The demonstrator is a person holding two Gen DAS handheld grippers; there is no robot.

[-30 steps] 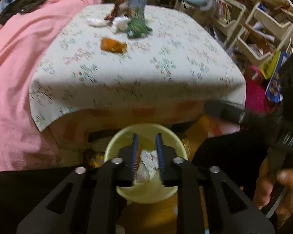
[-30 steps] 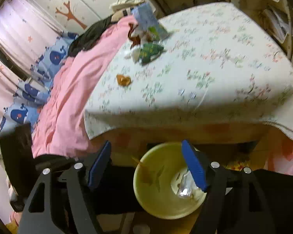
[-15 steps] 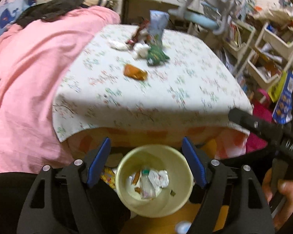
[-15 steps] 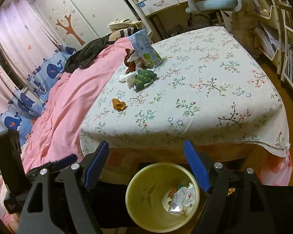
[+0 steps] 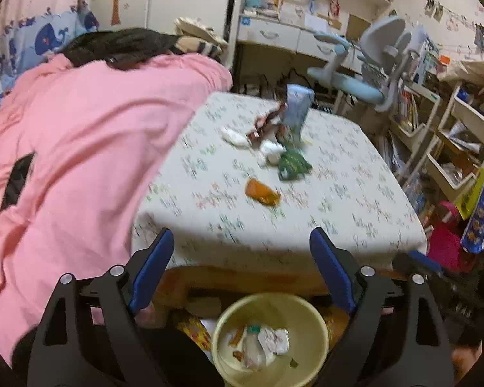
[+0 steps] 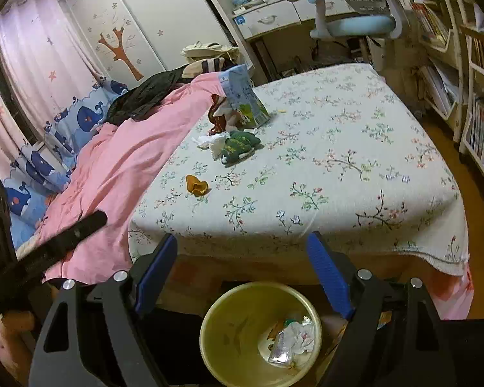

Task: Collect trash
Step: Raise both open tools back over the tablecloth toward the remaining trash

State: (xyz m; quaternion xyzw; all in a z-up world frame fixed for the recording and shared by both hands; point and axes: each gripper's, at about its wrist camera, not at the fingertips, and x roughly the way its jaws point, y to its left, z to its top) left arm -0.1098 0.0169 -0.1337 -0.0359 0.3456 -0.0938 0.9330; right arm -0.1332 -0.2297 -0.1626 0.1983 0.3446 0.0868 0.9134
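**Both grippers wide over the bin, loose trash waiting on the table**

Nearest the cameras, the left gripper (image 5: 242, 274) hangs above the yellow bin (image 5: 319, 325) with its blue-padded jaws spreading further apart and nothing between them. The right gripper (image 6: 242, 277) is likewise widening, its jaws empty, poised over the same bin (image 6: 209, 319). The bin stands on the floor just below the near edge of the table. It already contains a crumpled white wrapper (image 5: 276, 340), a small clear plastic bottle (image 6: 279, 350) and a few orange scraps.

Beyond the bin is the table under a floral tablecloth (image 6: 355, 148). The trash still on it lies toward the far left part. First comes an orange wrapper (image 6: 196, 185), lying alone. Farther back are a crumpled green packet (image 6: 238, 145) and a wad of white tissue (image 6: 216, 143) touching it. Behind them stand a light blue snack bag (image 6: 242, 96), upright and leaning, and a reddish-brown wrapper (image 6: 217, 117) beside it.

To the left of the table a pink blanket (image 5: 80, 145) covers a bed, with dark clothing on top at its far end. At the back are a pale blue desk chair (image 5: 361, 74), a desk with drawers and crowded shelves on the right.
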